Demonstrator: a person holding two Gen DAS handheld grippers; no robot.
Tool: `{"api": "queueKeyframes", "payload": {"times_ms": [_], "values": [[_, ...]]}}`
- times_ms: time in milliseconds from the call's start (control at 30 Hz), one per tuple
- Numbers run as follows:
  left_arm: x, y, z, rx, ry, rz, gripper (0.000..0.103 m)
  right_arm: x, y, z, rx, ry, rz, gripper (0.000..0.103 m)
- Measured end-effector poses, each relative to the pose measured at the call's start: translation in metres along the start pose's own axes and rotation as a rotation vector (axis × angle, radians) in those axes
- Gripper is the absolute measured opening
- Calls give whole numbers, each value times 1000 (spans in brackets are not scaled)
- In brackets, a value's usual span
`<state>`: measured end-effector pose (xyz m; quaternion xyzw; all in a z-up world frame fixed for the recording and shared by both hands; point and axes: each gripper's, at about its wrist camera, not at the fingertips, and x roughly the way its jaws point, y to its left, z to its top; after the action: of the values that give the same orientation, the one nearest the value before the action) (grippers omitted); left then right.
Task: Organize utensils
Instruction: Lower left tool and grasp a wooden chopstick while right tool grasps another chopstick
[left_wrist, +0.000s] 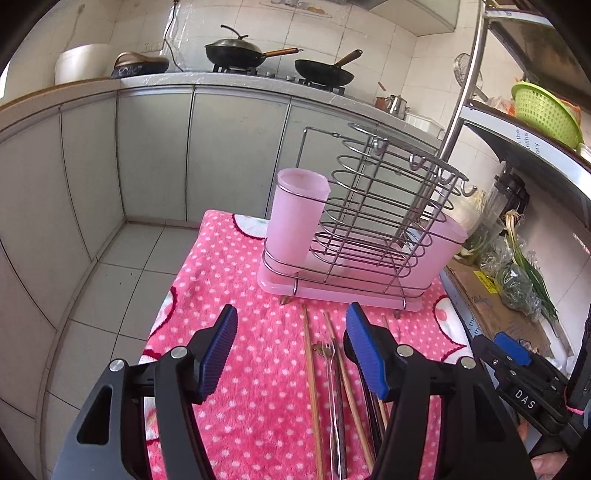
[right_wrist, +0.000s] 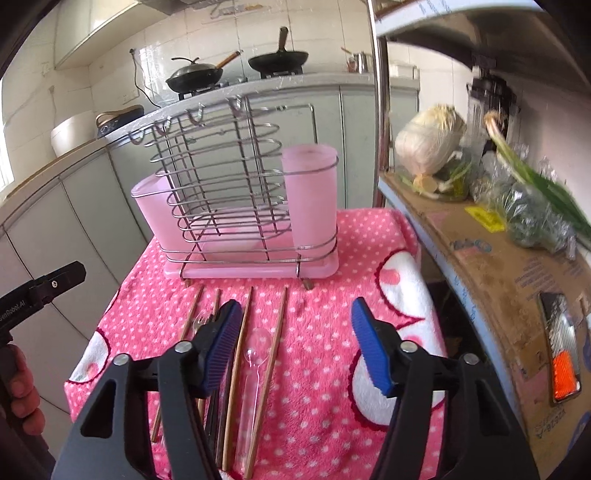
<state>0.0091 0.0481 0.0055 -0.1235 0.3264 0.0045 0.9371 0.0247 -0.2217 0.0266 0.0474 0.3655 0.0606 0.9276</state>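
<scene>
A wire rack (left_wrist: 373, 218) (right_wrist: 236, 184) on a pink tray holds a tall pink cup (left_wrist: 295, 218) (right_wrist: 312, 195) and a wider pink bin (right_wrist: 155, 210). In front of it, on the pink dotted cloth (left_wrist: 240, 295) (right_wrist: 325, 295), lie several wooden chopsticks (left_wrist: 312, 387) (right_wrist: 275, 343), a clear fork (left_wrist: 330, 373) and a clear plastic spoon (right_wrist: 255, 354). My left gripper (left_wrist: 291, 350) hovers open above the chopsticks, nothing between its fingers. My right gripper (right_wrist: 295, 343) stands open over the spoon and chopsticks, touching none. The right gripper also shows at the lower right in the left wrist view.
Grey kitchen cabinets (left_wrist: 155, 147) and a stove with two pans (left_wrist: 236, 51) stand behind. A metal shelf post (right_wrist: 380, 110) and a shelf with cardboard (right_wrist: 498, 266), cabbage (right_wrist: 428, 140), greens and a green basket (left_wrist: 546, 110) sit to the right. A person's hand (right_wrist: 22, 391) grips the left tool.
</scene>
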Motion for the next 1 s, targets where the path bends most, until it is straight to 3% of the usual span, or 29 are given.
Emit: {"api": "queueKeyframes", "payload": {"times_ms": [133, 367, 433, 567, 1000], "values": [[15, 6, 4, -3, 63, 1, 54, 13, -10, 0, 52, 66, 45, 45], [60, 7, 6, -39, 231, -27, 48, 38, -19, -2, 116, 176, 119, 43], [77, 1, 5, -30, 300, -46, 38, 46, -21, -1, 130, 205, 140, 43], [114, -10, 2, -5, 403, -32, 30, 62, -24, 0, 176, 259, 186, 43], [196, -30, -11, 74, 541, 81, 19, 94, -43, 0, 264, 352, 234, 36]]}}
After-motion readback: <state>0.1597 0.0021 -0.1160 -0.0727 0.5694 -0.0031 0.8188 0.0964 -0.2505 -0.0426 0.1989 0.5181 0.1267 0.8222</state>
